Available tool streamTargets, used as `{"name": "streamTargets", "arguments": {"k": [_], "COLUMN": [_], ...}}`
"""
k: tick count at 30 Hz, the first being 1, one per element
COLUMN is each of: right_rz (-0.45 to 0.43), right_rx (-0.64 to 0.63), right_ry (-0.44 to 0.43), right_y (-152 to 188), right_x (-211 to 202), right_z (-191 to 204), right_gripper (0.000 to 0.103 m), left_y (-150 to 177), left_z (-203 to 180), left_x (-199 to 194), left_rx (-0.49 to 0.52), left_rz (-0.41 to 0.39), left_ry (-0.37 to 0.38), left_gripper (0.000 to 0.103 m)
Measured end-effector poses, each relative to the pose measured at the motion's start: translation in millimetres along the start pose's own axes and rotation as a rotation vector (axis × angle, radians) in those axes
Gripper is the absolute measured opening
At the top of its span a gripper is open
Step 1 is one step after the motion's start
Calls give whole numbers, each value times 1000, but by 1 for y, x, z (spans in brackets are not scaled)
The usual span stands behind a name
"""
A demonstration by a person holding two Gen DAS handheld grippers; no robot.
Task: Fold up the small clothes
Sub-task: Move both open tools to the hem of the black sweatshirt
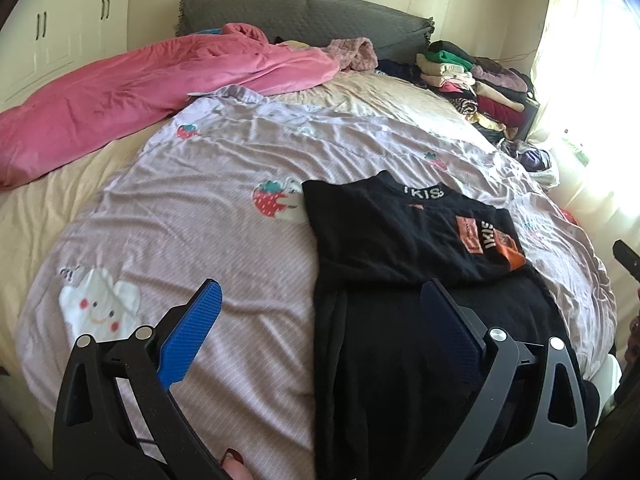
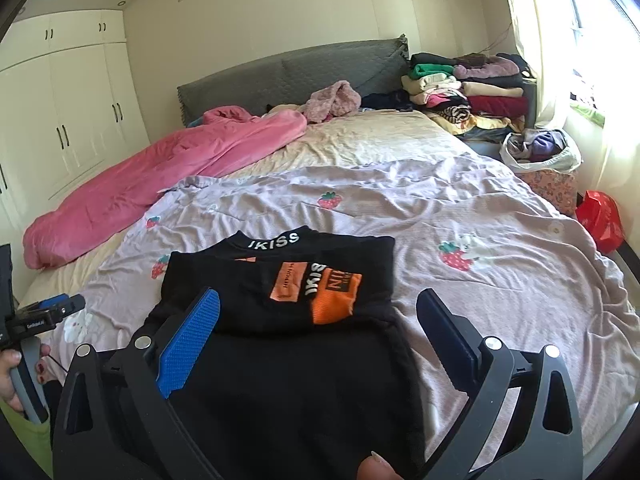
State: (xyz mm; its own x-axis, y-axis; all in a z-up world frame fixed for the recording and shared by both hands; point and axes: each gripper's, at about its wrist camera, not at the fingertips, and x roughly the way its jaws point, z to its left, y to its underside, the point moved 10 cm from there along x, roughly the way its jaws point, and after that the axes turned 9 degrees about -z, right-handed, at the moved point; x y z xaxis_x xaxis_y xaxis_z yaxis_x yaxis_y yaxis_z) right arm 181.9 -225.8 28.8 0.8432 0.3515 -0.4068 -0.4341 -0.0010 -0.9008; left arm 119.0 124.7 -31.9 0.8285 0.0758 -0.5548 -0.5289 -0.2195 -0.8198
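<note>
A black shirt point(image 2: 288, 308) with a white "IKISS" collar band and orange patches lies partly folded on the lilac strawberry-print sheet point(image 2: 460, 216) of the bed. Its upper part is doubled over so the orange print faces up, and its lower part spreads toward the cameras.

The right tool point(image 2: 318, 330) hovers over the shirt's near half with its blue pads spread wide and nothing between them; the left pad sits over black cloth, the right pad over the sheet just past the shirt's edge. The left tool point(image 1: 320, 316) is likewise released, its fingers wide apart and empty: its right finger is over the shirt's lower part, its left finger over bare sheet. Seen from the right wrist, the left tool's handle is gripped in the left hand point(image 2: 12, 380) at the far left.

Beyond both tools, a pink duvet point(image 1: 132, 96) is bunched along the left side of the bed, in front of a grey headboard point(image 2: 304, 72). Ahead and to the right, a pile of folded clothes point(image 2: 468, 92) sits by the window. Further left stands a cream wardrobe point(image 2: 68, 112).
</note>
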Motion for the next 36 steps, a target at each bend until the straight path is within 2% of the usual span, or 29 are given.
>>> {"name": "streamTargets", "arguments": {"k": [12, 27, 36], "right_rz": [47, 172, 258], "right_rx": [-78, -88, -108], "right_ry": [48, 118, 118], "right_y": [21, 83, 122], "right_x": [-29, -44, -46], "right_z": [-10, -45, -52], "right_gripper": [98, 98, 98], "left_y": [25, 72, 107], "left_z": [1, 19, 8], "left_x": [-24, -33, -32], "left_rx": [21, 12, 59], "left_rz": [30, 119, 189], "left_ry": [9, -15, -9], "left_gripper": [93, 93, 93]}}
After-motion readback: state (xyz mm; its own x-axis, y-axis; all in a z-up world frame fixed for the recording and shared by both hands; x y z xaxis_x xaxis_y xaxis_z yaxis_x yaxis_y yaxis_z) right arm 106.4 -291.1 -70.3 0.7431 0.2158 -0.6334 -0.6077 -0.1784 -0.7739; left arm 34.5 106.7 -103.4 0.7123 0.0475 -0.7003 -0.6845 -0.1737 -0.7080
